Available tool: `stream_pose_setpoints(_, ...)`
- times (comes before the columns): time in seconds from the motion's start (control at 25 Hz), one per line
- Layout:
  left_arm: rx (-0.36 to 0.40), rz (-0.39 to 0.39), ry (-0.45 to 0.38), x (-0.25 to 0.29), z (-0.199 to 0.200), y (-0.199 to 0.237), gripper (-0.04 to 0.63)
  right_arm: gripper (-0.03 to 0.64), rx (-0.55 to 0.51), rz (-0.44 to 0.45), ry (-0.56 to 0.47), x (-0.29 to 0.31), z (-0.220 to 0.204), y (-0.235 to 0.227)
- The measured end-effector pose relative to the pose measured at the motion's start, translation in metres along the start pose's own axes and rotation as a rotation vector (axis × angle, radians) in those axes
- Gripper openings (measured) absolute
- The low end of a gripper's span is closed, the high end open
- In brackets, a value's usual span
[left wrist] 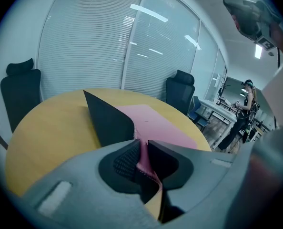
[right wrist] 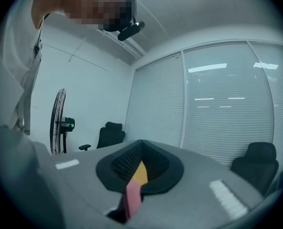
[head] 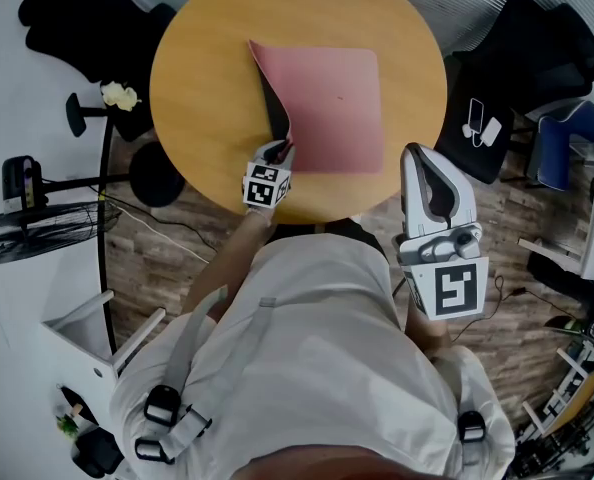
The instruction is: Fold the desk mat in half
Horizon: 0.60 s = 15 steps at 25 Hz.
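A pink desk mat (head: pixel 332 108) with a black underside lies on the round yellow table (head: pixel 207 78). Its left edge is lifted and curls over, so the black underside (left wrist: pixel 110 120) shows. My left gripper (head: pixel 280 151) is at the mat's near left corner, shut on the mat's edge; the pink sheet (left wrist: pixel 156 123) runs up between the pads (left wrist: pixel 127 159). My right gripper (head: pixel 414 153) hangs off the mat's near right side at the table's front edge, shut, with nothing in its jaws. In the right gripper view its tips (right wrist: pixel 141 144) meet, and a sliver of mat and table shows below them.
Black office chairs stand behind the table at the left (head: pixel 87 18) and right (head: pixel 532 38). A floor fan (head: pixel 37 228) and a white stand (head: pixel 97 338) are on my left. A black seat with a phone and charger (head: pixel 480 128) sits right of the table. A person (left wrist: pixel 244 123) stands far off.
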<state>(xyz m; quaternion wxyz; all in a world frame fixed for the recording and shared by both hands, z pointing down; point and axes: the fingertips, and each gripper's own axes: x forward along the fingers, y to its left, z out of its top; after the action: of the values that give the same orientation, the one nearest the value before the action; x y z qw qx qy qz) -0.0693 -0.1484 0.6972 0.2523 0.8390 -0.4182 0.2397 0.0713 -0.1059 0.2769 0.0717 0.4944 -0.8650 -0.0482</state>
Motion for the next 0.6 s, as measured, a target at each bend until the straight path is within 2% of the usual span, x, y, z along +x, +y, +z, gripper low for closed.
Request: stream_pose_setpoints(0.6,0.030,-0.044,0.015,0.021,0.009,-0.027,0.044,0.005,-0.021,-0.008,0.008,-0.008,-0.004,-0.019)
